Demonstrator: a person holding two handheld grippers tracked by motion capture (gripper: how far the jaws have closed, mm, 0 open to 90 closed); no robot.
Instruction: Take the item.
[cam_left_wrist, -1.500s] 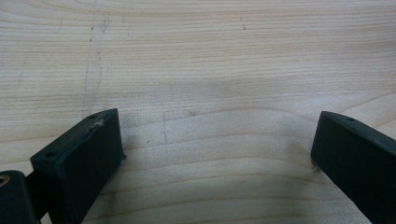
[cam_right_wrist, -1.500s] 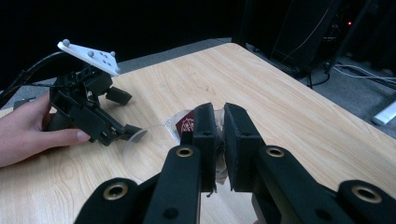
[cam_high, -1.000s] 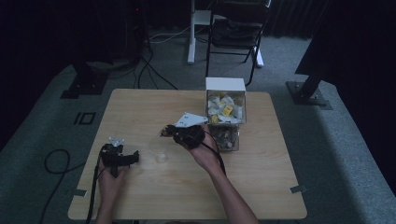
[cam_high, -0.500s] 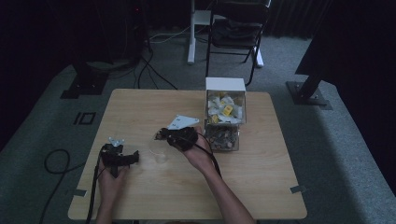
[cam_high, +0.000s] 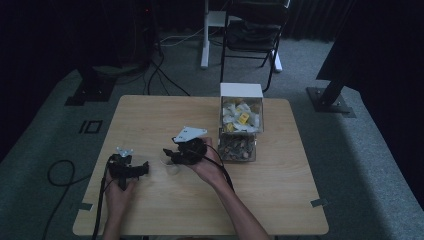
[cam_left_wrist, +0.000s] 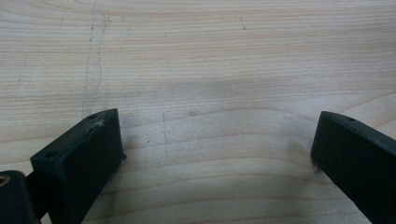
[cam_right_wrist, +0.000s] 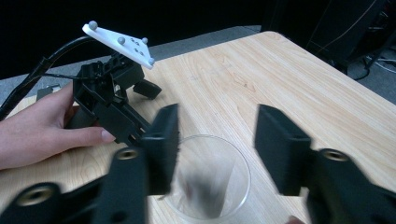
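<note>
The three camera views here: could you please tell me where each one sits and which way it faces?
High view: above the person's side, facing forward and down on the light wooden table; both forearms enter from below.
Left gripper view: on the left gripper, facing bare tabletop between open jaws.
Right gripper view: on the right gripper, facing the clear glass cup and left hand.
Shared: the cup and left gripper.

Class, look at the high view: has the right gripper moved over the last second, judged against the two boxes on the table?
Yes. The right gripper has moved leftward, away from the two boxes and toward the clear cup; the boxes stayed put.
</note>
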